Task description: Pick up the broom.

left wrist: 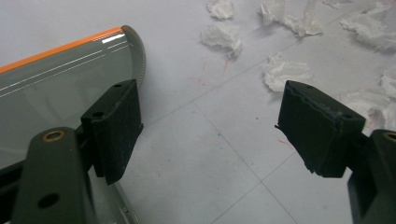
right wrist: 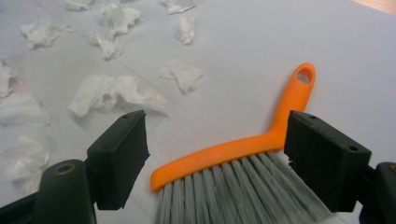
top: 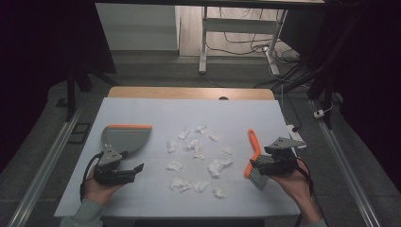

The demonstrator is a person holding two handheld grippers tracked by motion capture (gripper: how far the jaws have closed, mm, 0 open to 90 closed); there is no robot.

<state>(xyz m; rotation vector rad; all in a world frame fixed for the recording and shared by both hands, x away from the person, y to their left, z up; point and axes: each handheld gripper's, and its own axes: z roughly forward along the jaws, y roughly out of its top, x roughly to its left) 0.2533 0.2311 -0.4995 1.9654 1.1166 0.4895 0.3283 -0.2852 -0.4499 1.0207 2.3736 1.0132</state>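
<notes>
Nearest the person: left gripper (top: 135, 170), held low at the table's near left, jaws spread wide with nothing between them; in the left gripper view the bare white table surface (left wrist: 196, 154) lies in the gap. Right gripper (top: 257, 166), near right, jaws also spread wide, straddling the brush head without pressing it.

Brush (right wrist: 243, 154): orange back and handle with hanging hole, grey bristles pointing toward the gripper; lies flat on the table between the right jaws. No writing legible.

Dustpan (top: 125, 137): grey, orange front edge, flat on the table just beyond the left gripper; one left jaw overlaps its rim. No label readable.

Paper scraps (top: 198, 158): crumpled white pieces, scattered mid-table between dustpan and brush.

Farthest: wooden table edge (top: 189, 92), desk legs and cables on the floor.
</notes>
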